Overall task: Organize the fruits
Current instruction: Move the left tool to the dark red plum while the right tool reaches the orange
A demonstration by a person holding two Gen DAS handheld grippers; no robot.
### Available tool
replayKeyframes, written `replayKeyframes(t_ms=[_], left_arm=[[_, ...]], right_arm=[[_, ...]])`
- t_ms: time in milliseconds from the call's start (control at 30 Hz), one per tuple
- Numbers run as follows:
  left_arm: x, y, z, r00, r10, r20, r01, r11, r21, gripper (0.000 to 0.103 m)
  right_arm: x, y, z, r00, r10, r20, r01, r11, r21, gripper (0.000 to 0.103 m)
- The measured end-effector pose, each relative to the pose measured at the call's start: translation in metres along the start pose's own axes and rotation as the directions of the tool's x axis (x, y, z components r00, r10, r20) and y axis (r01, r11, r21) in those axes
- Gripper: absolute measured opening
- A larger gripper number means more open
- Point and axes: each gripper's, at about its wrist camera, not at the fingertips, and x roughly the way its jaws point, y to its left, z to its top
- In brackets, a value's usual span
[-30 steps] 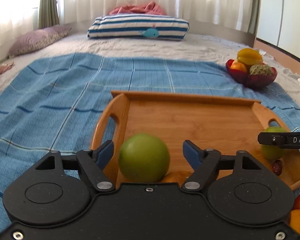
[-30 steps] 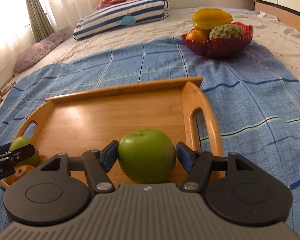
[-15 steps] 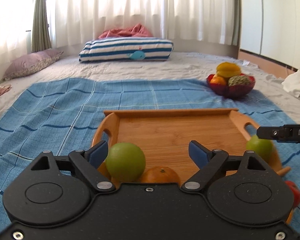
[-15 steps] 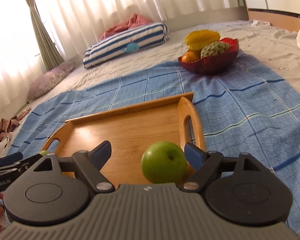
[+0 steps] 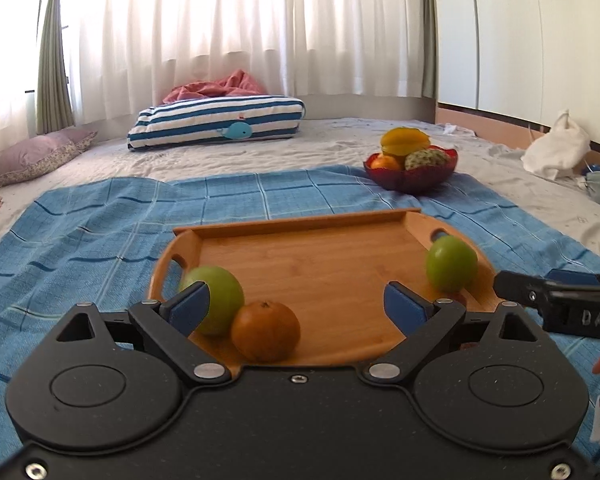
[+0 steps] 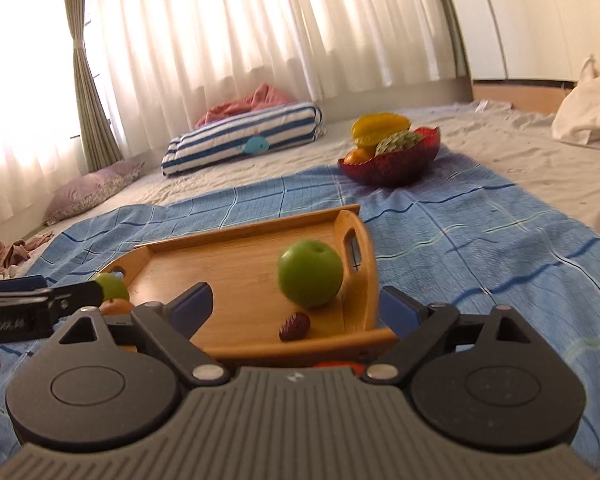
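Observation:
A wooden tray [image 5: 320, 264] lies on a blue cloth. In the left wrist view a green apple [image 5: 216, 298] rests at the tray's near left with an orange [image 5: 266, 330] beside it, and a second green apple [image 5: 451, 263] sits at the right end. My left gripper [image 5: 296, 306] is open and empty, just short of the tray's near edge. In the right wrist view the tray [image 6: 236, 264] holds the right apple [image 6: 310, 273] and a small dark red fruit [image 6: 294, 326]. My right gripper [image 6: 294, 307] is open and empty.
A red bowl [image 5: 412, 170] with a starfruit, an orange and a scaly green fruit stands on the far right of the cloth. A striped pillow [image 5: 216, 122] and a purple cushion [image 5: 32, 156] lie farther back. A white bag [image 5: 556, 150] sits at right.
Both grippers opened and let go of their green apples on the tray. Both have pulled back and up from the tray.

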Motion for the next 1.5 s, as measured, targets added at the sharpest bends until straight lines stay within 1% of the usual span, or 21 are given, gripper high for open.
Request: replayKeyframes(t_ms=[67,167,333,433,567,667,867,933,1033,1200,1433,1500], left_arm=[[-0.001,-0.002,-0.003,1.0,-0.012,-0.007,0.012,1.0,-0.007,0.094],[-0.002,-0.005,-0.007,1.0,-0.027,-0.014,0.026,1.0,-0.009,0.094],[0.0,-0.012,-0.013,0.999,-0.039,-0.02,0.039,0.999,0.008,0.095],[0.003,-0.015,-0.016,0.998,-0.048,-0.033,0.048,0.999,0.004,0.095],[0.007,-0.018,-0.017,0.997,-0.059,-0.046,0.06,0.998,0.009,0.095],[0.008,-0.022,-0.017,0.997,-0.063,-0.051,0.065,0.998,0.024,0.095],[0.014,-0.027,-0.02,0.994,-0.082,-0.07,0.084,0.996,0.024,0.095],[0.015,-0.028,-0.02,0.993,-0.09,-0.075,0.092,0.996,0.018,0.095],[0.016,-0.03,-0.021,0.992,-0.096,-0.078,0.098,0.995,0.022,0.095],[0.017,-0.033,-0.022,0.991,-0.103,-0.082,0.105,0.994,0.026,0.095],[0.02,-0.032,-0.023,0.99,-0.106,-0.095,0.108,0.994,0.011,0.094],[0.02,-0.032,-0.023,0.989,-0.108,-0.096,0.11,0.994,0.009,0.094]], right_arm=[[-0.01,-0.001,-0.008,1.0,-0.005,0.016,0.005,1.0,0.013,0.097],[-0.022,-0.001,-0.019,0.999,-0.013,0.035,0.013,1.0,0.015,0.101],[-0.037,0.008,-0.033,0.997,-0.036,0.075,0.04,0.998,-0.056,0.102],[-0.045,0.011,-0.042,0.996,-0.035,0.087,0.042,0.996,-0.081,0.102],[-0.053,0.013,-0.054,0.996,-0.007,0.086,0.014,0.996,-0.088,0.102],[-0.057,0.014,-0.06,0.996,0.018,0.083,-0.011,0.996,-0.089,0.1],[-0.062,0.02,-0.07,0.996,0.027,0.079,-0.019,0.994,-0.109,0.094],[-0.063,0.023,-0.073,0.997,0.026,0.076,-0.016,0.991,-0.131,0.089],[-0.062,0.029,-0.077,0.998,0.031,0.057,-0.021,0.986,-0.164,0.084],[-0.059,0.037,-0.082,0.998,0.048,0.04,-0.039,0.981,-0.19,0.079],[-0.049,0.044,-0.087,0.999,0.044,0.019,-0.04,0.983,-0.179,0.066],[-0.047,0.045,-0.089,0.999,0.037,0.023,-0.032,0.985,-0.167,0.064]])
